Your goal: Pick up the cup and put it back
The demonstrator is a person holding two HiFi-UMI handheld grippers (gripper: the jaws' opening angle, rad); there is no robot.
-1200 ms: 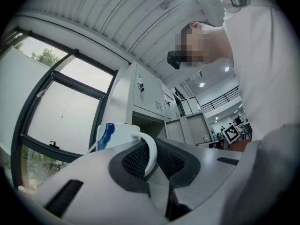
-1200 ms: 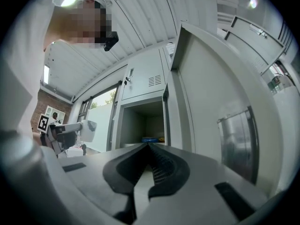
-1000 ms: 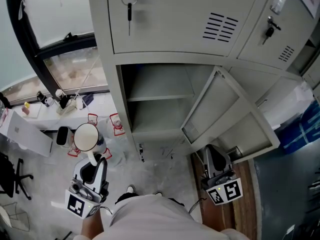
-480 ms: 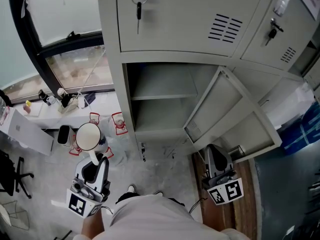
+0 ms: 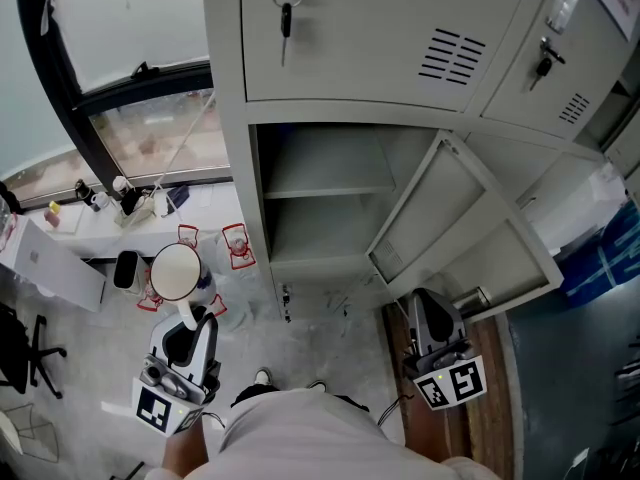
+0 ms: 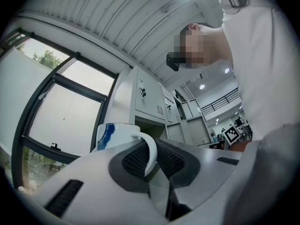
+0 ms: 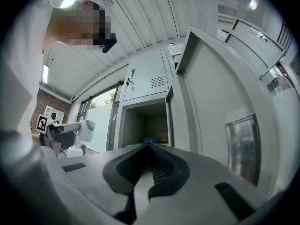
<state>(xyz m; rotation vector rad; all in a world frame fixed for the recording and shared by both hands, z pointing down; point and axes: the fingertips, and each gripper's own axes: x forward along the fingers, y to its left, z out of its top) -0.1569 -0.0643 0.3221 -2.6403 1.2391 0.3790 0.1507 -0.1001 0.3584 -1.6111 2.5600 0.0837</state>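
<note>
Currently in the left gripper (image 5: 188,318): the cup (image 5: 174,273), held out at the lower left of the head view.
Left jaws: nearly together, the ribbed pads pinching the cup's white handle (image 6: 151,146) from both sides in the left gripper view.
Cup: white with a blue mark on its side (image 6: 115,135); in the head view its round open mouth faces the camera, above the grey floor (image 5: 300,338) and left of the locker.
Right gripper (image 5: 425,308): at the lower right of the head view, just below the swung-out door.
Right jaws: pressed together with nothing between them, as the right gripper view (image 7: 149,146) shows.
Locker (image 5: 330,58): grey metal, filling the upper centre of the head view; a key (image 5: 286,18) hangs from the shut upper door.
Open compartment (image 5: 320,218): mid-frame, crossed by one shelf (image 5: 325,186).
Open door (image 5: 455,228): swung out to the right of the compartment, reaching toward the lower right.
Person: a white sleeve or shirt (image 5: 300,433) fills the bottom centre of the head view, between the two grippers.
</note>
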